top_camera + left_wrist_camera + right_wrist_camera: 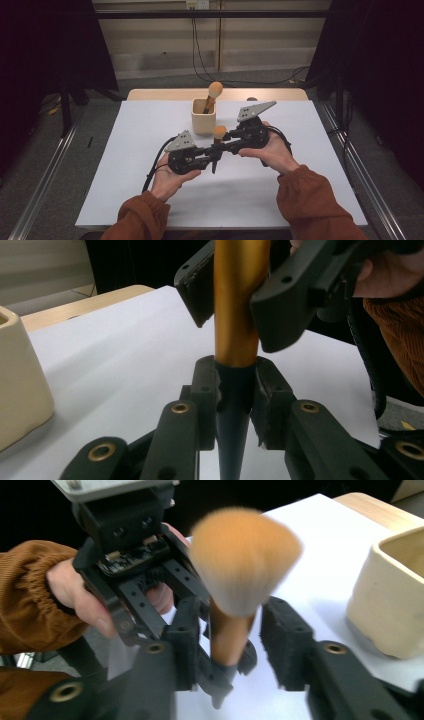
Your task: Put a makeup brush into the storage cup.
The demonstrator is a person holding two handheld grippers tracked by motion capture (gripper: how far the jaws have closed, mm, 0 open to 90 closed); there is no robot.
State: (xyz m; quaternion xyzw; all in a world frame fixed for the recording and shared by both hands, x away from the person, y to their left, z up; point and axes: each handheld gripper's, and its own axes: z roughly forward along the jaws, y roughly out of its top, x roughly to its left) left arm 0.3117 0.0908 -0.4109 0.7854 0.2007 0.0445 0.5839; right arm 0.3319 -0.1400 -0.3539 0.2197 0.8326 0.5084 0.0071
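Table (280, 200): white surface, with bare stretches to left, right and front of the work; a wooden strip runs along its far edge. Both hands meet at the middle, just in front of the cream holder (203, 119), which stands toward the far edge.

Count: two makeup brushes, one holder, two grippers.

Brush in holder (212, 95): leans in the holder, orange head upward.

Held brush (219, 134): upright above the table, orange head up, just beside the holder's right front corner. In the left gripper view its gold ferrule (237, 305) sits above a dark handle.

Left gripper (212, 156): jaws clamped tight on the dark handle, pads pressing from both sides.

Right gripper (229, 145): jaws partly spread either side of the gold ferrule. The right gripper view, somewhat blurred, appears to show a gap at the right pad (282, 640), so no firm grip is recorded.

Holder sits well clear of the table's side edges.
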